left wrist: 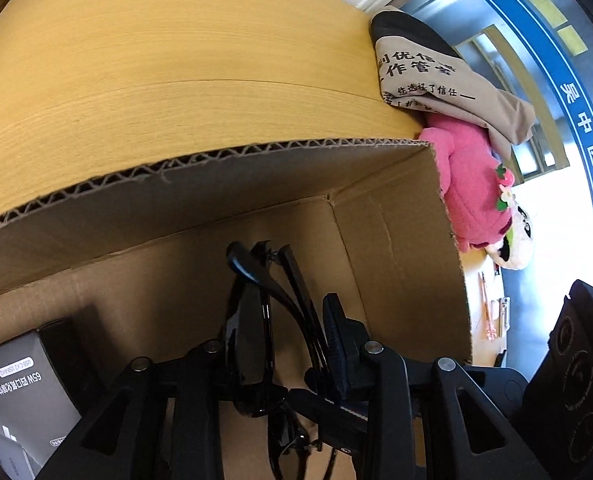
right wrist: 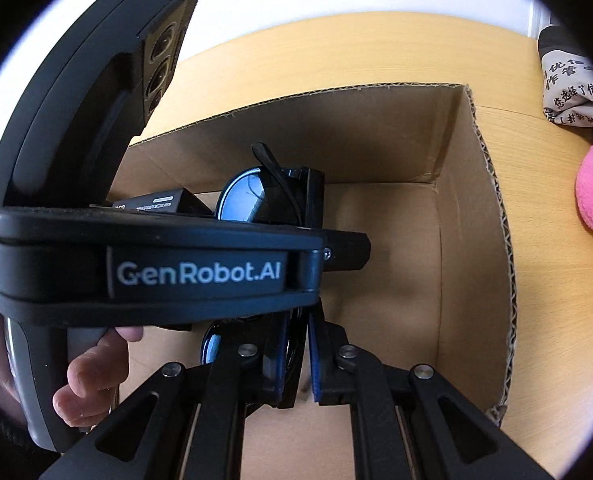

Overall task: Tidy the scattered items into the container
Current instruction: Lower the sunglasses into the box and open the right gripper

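Black sunglasses (left wrist: 252, 344) with blue-tinted lenses hang inside the open cardboard box (left wrist: 400, 248). My left gripper (left wrist: 292, 344) is shut on the sunglasses, its fingers (left wrist: 338, 340) pressing the frame. In the right wrist view the sunglasses (right wrist: 248, 196) show above the box floor (right wrist: 396, 240), and my right gripper (right wrist: 294, 356) is shut on their lower part. The left gripper's body (right wrist: 152, 268) crosses in front. A dark grey charger box (left wrist: 12, 392) lies in the box's left corner.
The box stands on a light wooden table (left wrist: 176, 60). A pink plush toy (left wrist: 472, 188) and a beige printed cloth bag (left wrist: 436, 80) lie just right of the box. A pen and a small metal item (left wrist: 496, 312) lie farther right.
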A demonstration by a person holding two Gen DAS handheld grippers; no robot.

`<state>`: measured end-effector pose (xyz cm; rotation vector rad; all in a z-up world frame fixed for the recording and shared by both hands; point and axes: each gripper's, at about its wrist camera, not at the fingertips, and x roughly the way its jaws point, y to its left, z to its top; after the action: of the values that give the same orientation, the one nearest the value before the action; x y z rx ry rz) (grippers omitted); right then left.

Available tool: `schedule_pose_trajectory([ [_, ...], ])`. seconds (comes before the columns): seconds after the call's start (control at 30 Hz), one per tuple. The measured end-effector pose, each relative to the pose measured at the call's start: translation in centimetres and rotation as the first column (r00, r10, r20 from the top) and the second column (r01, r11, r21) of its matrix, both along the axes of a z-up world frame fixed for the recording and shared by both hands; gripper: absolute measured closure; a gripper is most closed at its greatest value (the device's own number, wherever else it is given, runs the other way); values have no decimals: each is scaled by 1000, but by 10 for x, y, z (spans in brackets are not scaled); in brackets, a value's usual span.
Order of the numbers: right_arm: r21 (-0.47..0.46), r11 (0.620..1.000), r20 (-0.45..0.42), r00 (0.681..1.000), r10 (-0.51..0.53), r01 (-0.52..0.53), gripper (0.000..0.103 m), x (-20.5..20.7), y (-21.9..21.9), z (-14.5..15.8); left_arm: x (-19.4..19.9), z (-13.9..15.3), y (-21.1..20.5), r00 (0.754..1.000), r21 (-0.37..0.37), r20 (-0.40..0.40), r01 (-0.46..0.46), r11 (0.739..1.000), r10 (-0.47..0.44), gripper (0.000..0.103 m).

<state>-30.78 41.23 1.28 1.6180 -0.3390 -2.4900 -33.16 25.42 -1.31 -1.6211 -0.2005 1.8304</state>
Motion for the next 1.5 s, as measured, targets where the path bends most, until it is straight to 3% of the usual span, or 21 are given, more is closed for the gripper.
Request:
schedule_pose_trajectory([
  [0.13, 14, 1000, -1, 1000, 0, 0, 95, 4, 2, 0, 0, 4, -3, 1000, 1, -24, -6, 1000, 6, 45],
  [0.27, 16, 1000, -13, 1000, -2, 2, 94, 10, 5, 2, -1, 10, -9, 999, 3, -44, -17, 1000, 18, 32],
  [0.4, 3, 1000, -37, 999, -14, 14, 87, 18, 10, 7, 3, 17, -13, 997, -20, -73, -15, 1000, 14, 32],
  [0.53, -16, 1000, -75, 997, -15, 14, 64, 35, 13, 18, 10, 34, -22, 992, -30, -120, -37, 999, 33, 31],
  [0.57, -10, 1000, -90, 996, -12, 11, 58, 41, 12, 23, 14, 41, -25, 990, -21, -136, -38, 999, 35, 31],
  [0.7, 13, 1000, -169, 986, -1, 4, 48, 74, 10, 48, 43, 83, -42, 966, 0, -255, -50, 999, 48, 31],
  [0.77, 44, 999, -221, 975, 3, 7, 44, 98, 8, 63, 68, 109, -55, 939, 6, -339, -51, 999, 50, 28],
  [0.83, 96, 995, -273, 962, 6, 21, 40, 105, -23, 77, 96, 133, -71, 903, 2, -426, -69, 998, 64, 21],
  [0.93, 145, 989, -329, 944, 12, 38, 37, 110, -37, 90, 152, 166, -104, 832, 29, -544, -112, 993, 110, 17],
  [1.0, 167, 985, -358, 933, 19, 44, 37, 152, -45, 99, 182, 178, -126, 802, 63, -578, -138, 988, 149, 11],
  [1.13, 187, 980, -404, 915, 7, 75, 37, 202, -71, 114, 256, 193, -173, 688, 86, -679, -269, 959, 254, 5],
  [1.2, 195, 976, -435, 900, -6, 100, 37, 216, -79, 115, 285, 194, -190, 652, 100, -697, -325, 940, 299, 2],
  [1.33, 221, 967, -475, 880, -7, 126, 37, 243, -95, 118, 337, 188, -215, 613, 122, -696, -413, 902, 375, 1],
  [1.5, 241, 962, -484, 875, 5, 128, 37, 266, -110, 121, 383, 183, -224, 597, 111, -707, -436, 893, 379, 1],
])
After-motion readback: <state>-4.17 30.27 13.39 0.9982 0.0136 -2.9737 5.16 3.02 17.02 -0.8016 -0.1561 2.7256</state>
